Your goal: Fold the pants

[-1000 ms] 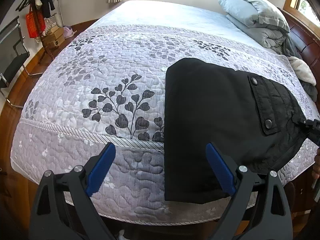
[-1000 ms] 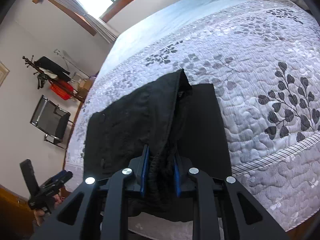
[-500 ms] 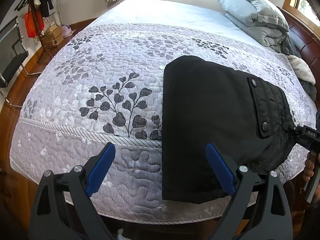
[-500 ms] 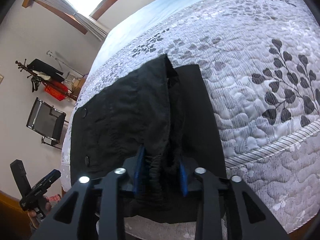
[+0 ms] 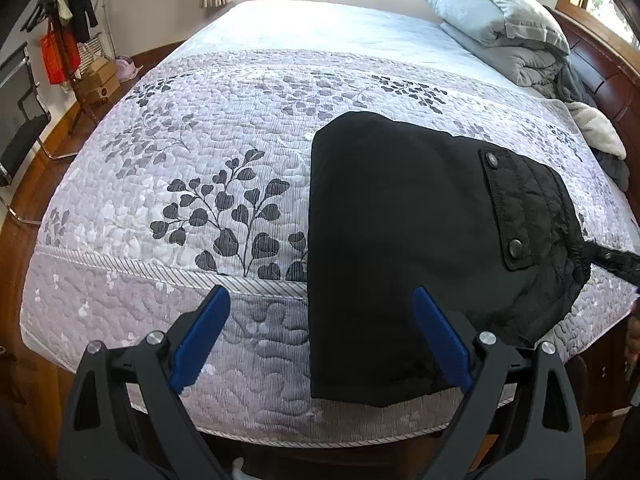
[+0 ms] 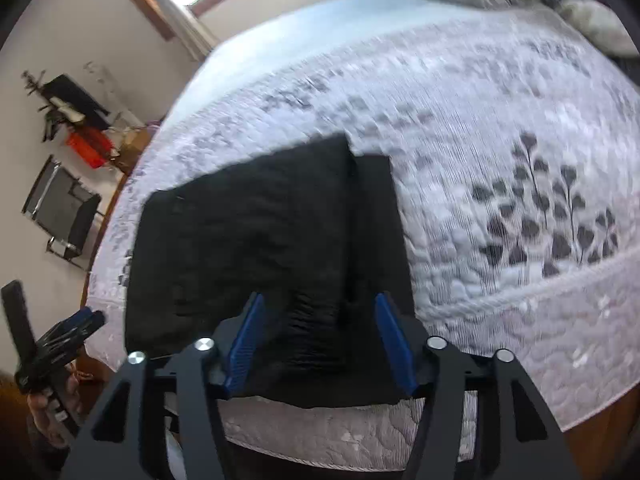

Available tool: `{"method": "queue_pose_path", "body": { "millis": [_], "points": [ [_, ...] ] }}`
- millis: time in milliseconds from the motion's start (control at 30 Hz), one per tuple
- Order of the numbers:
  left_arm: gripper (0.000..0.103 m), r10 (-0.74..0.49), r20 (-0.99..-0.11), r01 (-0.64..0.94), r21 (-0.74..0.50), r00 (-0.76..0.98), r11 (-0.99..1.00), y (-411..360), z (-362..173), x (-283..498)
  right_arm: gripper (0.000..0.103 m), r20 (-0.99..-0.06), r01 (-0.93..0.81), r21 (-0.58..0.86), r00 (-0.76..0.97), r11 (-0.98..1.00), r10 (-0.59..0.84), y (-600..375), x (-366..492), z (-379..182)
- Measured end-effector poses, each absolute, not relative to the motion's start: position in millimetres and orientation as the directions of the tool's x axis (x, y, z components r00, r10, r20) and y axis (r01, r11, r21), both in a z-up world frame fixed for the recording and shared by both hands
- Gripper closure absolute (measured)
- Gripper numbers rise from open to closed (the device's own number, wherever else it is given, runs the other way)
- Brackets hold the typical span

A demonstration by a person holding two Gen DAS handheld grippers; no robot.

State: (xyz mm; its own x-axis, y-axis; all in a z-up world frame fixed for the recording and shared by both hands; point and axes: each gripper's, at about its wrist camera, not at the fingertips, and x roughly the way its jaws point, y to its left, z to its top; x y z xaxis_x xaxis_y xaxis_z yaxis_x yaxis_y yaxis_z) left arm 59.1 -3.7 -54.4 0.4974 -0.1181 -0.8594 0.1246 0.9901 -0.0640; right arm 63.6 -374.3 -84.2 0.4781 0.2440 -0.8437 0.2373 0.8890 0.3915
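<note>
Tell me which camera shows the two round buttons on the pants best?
The left wrist view: both snap buttons sit sharp on the black pants' pocket flap. The right wrist view is blurred; there the pants show no clear buttons.

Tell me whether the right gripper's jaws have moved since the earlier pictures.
Yes. The right gripper has just been opening: its blue pads, earlier pinching the bunched pants, now stand apart on either side of the fabric, which has dropped flat on the bed.

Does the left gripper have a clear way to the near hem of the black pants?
Probably yes. The left gripper is open, nothing lies between it and the black pants on the quilt.
</note>
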Motion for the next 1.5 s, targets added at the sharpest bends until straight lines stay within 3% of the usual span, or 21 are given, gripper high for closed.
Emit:
{"method": "queue_pose_path", "body": {
  "millis": [233,367,667,933,1500],
  "points": [
    [0.010,-0.128,-0.847,0.128,-0.072,0.516,0.989,-6.8,-44.4,58.5,0.040,-0.821,0.259,0.493,0.454,0.830,0.346,-375.3,67.6,-120.1],
    [0.009,-0.128,-0.846,0.130,-0.071,0.517,0.989,-9.3,-43.0,59.6,0.063,-0.785,0.262,0.555,0.478,0.789,0.394,-378.2,68.1,-123.1],
    [0.009,-0.131,-0.846,0.139,-0.067,0.518,0.988,-14.5,-42.3,60.6,0.072,-0.796,0.211,0.492,0.503,0.845,0.338,-369.3,65.9,-98.1],
    [0.009,-0.138,-0.844,0.148,-0.070,0.518,0.986,-17.9,-41.6,62.6,0.073,-0.805,0.187,0.441,0.514,0.878,0.295,-369.3,56.0,-74.3],
    [0.009,-0.120,-0.866,0.121,-0.069,0.486,0.990,-9.1,-55.7,70.2,0.071,-0.833,0.243,0.449,0.461,0.860,0.305,-375.3,62.8,-121.9]
  ]
}}
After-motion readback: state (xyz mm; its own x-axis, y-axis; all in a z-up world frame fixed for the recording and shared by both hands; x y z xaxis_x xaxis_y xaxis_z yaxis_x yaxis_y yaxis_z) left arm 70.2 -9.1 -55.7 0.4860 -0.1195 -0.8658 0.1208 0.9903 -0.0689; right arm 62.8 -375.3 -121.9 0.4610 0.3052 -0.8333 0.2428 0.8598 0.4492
